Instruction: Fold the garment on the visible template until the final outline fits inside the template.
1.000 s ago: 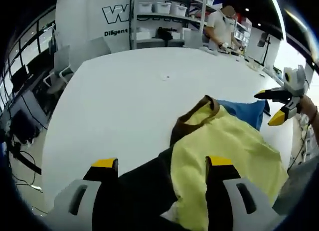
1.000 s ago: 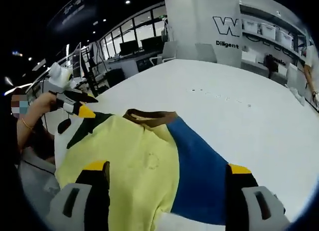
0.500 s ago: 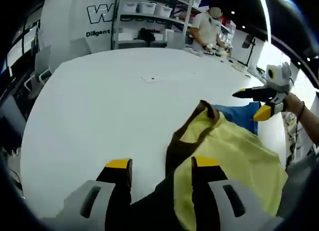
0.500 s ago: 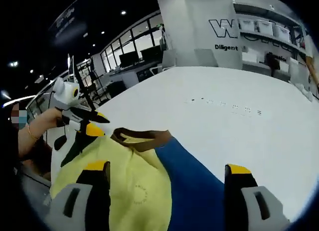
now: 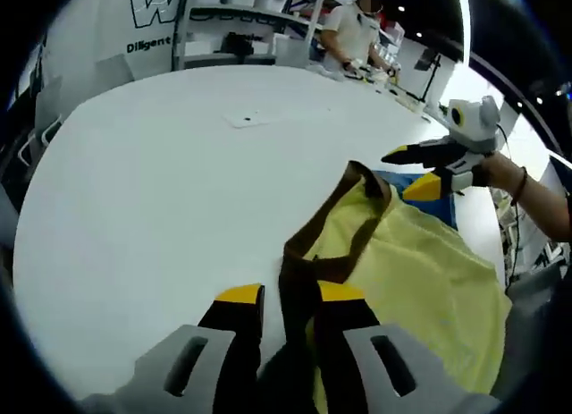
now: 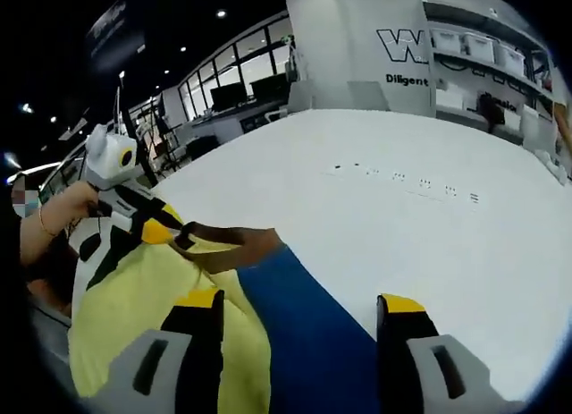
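Two grippers at the garment [image 5: 402, 262]: left gripper [image 5: 288, 296] narrowed on its brown trim [image 5: 308, 262] at 6 o'clock; right gripper [image 6: 302, 301] half-open astride the blue panel [image 6: 299, 320]. Fold beginning; next, right jaws must close.

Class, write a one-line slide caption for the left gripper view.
Left gripper closing on the brown trim of a yellow garment on a white table, right gripper near the collar.

white table [image 5: 161, 181] | shelving with bins [image 5: 237, 16] | person behind table [image 5: 350, 34] | glass-walled offices [image 6: 228, 79]
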A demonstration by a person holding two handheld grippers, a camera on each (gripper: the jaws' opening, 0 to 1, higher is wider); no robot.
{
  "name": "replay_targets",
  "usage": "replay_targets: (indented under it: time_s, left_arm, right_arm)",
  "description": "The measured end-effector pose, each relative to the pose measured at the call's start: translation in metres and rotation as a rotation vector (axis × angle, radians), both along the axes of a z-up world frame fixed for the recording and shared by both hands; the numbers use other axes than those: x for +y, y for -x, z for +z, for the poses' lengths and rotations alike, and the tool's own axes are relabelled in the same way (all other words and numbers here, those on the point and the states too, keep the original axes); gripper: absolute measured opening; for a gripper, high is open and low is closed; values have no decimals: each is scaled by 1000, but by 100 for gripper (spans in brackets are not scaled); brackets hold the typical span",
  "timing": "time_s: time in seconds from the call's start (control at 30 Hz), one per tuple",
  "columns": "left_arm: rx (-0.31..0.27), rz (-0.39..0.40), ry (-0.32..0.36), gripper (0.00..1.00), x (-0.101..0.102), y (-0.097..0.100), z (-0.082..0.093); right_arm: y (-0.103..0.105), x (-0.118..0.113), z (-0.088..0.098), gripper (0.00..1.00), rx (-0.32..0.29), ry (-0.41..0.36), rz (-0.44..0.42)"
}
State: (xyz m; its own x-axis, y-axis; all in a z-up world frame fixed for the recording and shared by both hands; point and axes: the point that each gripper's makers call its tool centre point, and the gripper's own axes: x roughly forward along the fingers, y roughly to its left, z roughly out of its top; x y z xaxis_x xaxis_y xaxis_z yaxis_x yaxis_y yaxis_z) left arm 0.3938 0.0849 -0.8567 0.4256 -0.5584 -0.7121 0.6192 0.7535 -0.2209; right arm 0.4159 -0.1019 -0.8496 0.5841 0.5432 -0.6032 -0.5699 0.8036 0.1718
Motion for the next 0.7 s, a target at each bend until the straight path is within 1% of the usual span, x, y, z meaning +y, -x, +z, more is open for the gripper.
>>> replay_targets:
  time_s: [0.07,0.13,0.2,0.3,0.37,0.4,0.47,0.5,0.53,0.57,0.63,0.7]
  left_arm:
    - [1,-1,1,13,0,-1,0]
    - [33,-29,8,9,-8,2,-4]
    - [23,-43,-4,8,-11,2,-4]
    - [24,-44,-10,5,-11,0,-5]
    - [32,-44,-10,1,-10,0,-5]
    - [42,-46,-6,1,-10,2,-4]
    - [34,-45,-7,0,-10,2,0]
    - [23,-57,-15,0,-10,2,2]
    - [-6,-66,-30,0,-9,-1,5]
    - [-51,-95,-55,0,-8,-4,12]
    - [-85,-92,-51,0,-8,-8,24]
    - [-113,-107,-57,0,-9,-11,31]
  right_arm:
    - [-1,0,-1,56,-3,2,2]
    - [-7,0,-5,49,-16,21,12]
    - [-7,2,-6,43,-38,47,37]
    - [-7,5,-8,37,-35,53,47]
    - [-6,8,-11,30,-28,61,63]
    - [-5,9,-12,27,-27,64,68]
    - [-5,12,-13,23,-30,73,76]
    - [-5,13,-13,21,-29,75,77]
    - [-5,14,-13,17,-26,73,79]
    - [-5,14,-13,14,-28,74,80]
    - [-4,14,-12,9,-32,83,83]
    - [-2,15,-10,5,-38,93,87]
